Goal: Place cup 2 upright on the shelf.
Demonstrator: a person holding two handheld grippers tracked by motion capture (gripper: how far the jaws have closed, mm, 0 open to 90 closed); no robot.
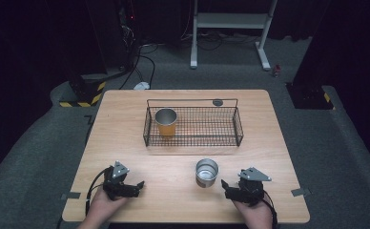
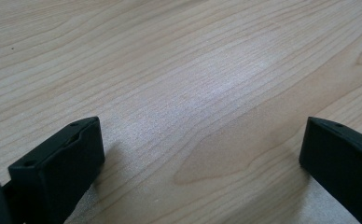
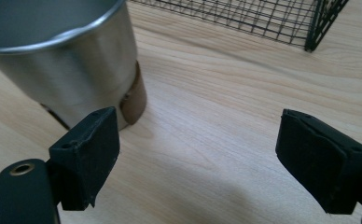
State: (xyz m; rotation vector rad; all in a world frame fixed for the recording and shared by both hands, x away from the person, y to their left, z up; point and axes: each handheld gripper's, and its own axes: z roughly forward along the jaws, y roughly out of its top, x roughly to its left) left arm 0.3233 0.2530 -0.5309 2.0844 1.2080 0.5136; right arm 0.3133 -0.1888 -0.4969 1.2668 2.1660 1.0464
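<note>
- The left gripper (image 1: 134, 185) rests low on the counter (image 1: 126, 138) at about eight o'clock, held in a hand. In the left gripper view its fingers (image 2: 60, 163) are spread wide, with bare wood grain between them and nothing gripped.
- At about eleven o'clock, inside the left end of the wire basket (image 1: 238, 125), a metal cup with an orange base (image 1: 166, 122) stands upright.
- The basket sits across the far middle of the counter, from eleven to one o'clock, its right part free of cups.
- The steel cup (image 1: 206, 172) stands upright on the bare wood at about five o'clock, near the basket's front edge but apart from it.
- The right gripper (image 1: 227, 187) sits just right of that cup. In the right gripper view its fingers (image 3: 88, 154) are released; the cup (image 3: 67, 60) lies off to one side of the gap, close to one finger, not between them.
- The risk, as I judge it: the cup is off-centre to the fingers, so closing or pushing forward from here could clip its wall and tip or skid it.
- A lift kept too low could catch the basket's wire rim and knock the cup from the grip.
</note>
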